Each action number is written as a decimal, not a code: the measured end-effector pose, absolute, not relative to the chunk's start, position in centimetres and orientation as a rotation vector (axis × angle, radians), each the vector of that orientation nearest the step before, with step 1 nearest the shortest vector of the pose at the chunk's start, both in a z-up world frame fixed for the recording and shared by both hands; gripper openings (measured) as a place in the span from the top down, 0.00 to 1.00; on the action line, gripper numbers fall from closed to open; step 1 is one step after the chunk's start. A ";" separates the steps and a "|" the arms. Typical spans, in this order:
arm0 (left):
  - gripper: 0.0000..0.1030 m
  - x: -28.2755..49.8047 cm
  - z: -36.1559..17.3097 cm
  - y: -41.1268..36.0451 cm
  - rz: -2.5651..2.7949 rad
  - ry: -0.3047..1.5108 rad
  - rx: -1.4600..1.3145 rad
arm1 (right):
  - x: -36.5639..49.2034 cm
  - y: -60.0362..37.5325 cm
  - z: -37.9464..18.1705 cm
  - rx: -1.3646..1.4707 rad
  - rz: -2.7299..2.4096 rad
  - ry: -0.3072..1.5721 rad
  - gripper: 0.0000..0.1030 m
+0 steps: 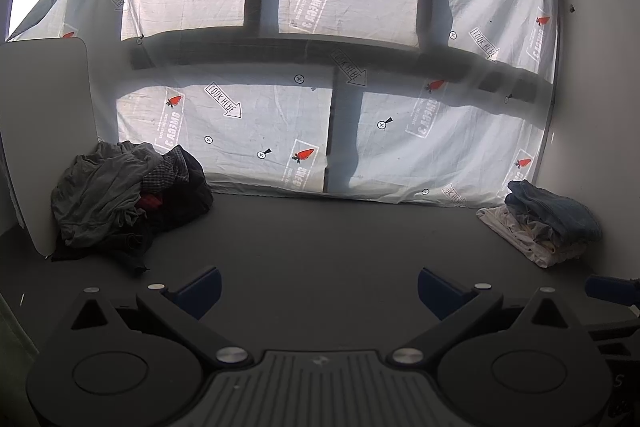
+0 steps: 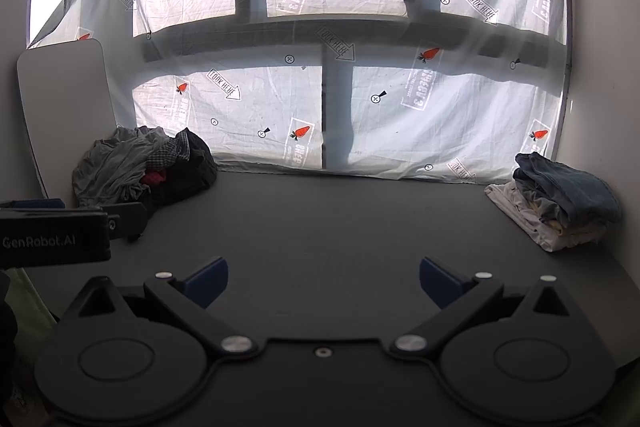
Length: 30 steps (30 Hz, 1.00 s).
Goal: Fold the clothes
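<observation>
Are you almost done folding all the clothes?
Not yet. A small folded stack with a blue piece on top sits at the right, so some looks done. Both grippers, left and right, are open and hold nothing. The crumpled pile at the left is left to fold.

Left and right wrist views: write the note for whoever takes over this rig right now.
Left gripper: open, holding nothing, above the dark table.
Right gripper: open, holding nothing, beside the left one.
Unfolded pile: crumpled grey, checked, black and red garments at the table's far left, against a white board.
Folded stack: denim on top of pale garments, far right by the wall.
Done: the right stack looks folded.
Left: the whole left pile, it seems; probably pick a garment from it and spread it on the bare middle.
</observation>
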<state>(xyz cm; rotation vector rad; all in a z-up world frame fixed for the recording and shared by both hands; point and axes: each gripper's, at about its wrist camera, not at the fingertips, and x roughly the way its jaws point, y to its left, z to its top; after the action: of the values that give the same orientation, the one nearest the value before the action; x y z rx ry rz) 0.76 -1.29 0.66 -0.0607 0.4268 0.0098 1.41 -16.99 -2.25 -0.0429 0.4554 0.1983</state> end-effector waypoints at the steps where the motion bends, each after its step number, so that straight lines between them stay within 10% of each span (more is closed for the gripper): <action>1: 0.00 0.6 0.7 -1.3 0.010 0.426 -0.059 | 1.4 -17.0 -2.2 -0.043 0.198 0.455 0.00; 30: 0.00 8.4 -0.4 -2.6 0.108 0.530 -0.107 | 11.5 -23.4 -4.0 0.351 0.282 0.505 0.00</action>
<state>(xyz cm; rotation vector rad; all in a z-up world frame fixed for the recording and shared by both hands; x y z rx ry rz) 8.36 -2.60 -0.42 -0.1072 0.5296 0.1084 11.51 -23.39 -3.99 0.3507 0.5048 0.2821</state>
